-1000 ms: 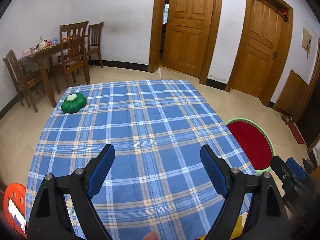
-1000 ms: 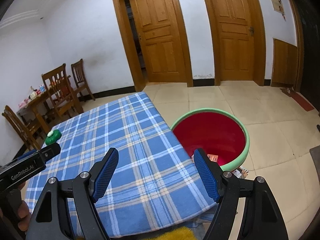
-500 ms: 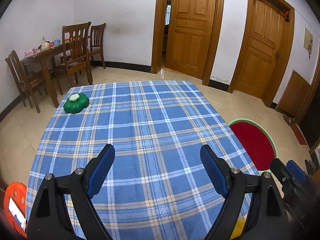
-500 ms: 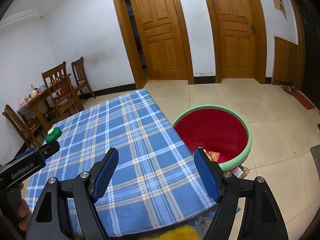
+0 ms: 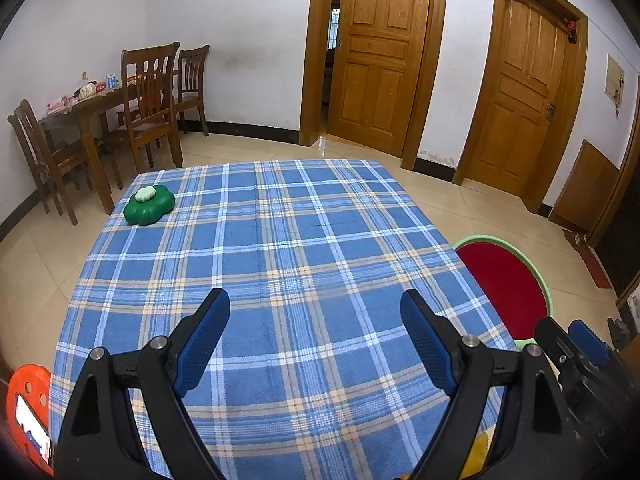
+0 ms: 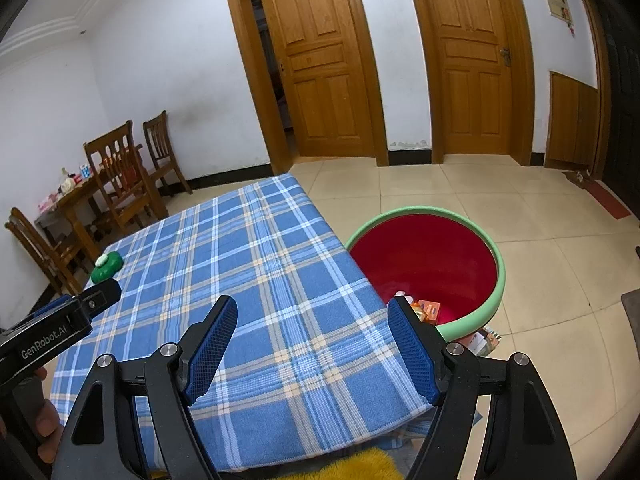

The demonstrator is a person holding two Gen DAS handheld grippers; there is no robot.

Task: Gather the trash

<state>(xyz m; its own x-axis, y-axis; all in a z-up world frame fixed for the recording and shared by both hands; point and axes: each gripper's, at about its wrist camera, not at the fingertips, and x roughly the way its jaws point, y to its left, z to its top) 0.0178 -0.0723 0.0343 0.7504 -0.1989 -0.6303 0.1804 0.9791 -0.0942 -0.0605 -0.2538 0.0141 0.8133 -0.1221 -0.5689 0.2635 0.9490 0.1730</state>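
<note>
The red basin (image 6: 430,256) beside the table holds some small packets (image 6: 429,309), and the left gripper (image 5: 315,342) and right gripper (image 6: 313,344) are both wide open, holding nothing.

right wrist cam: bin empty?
No. The red bin with the green rim beside the table holds a few packets at its bottom, by the right gripper.

red bin (image 6: 428,256) with a green rim sits on the floor right beside the surface, a few wrappers (image 6: 429,309) at its bottom
</note>
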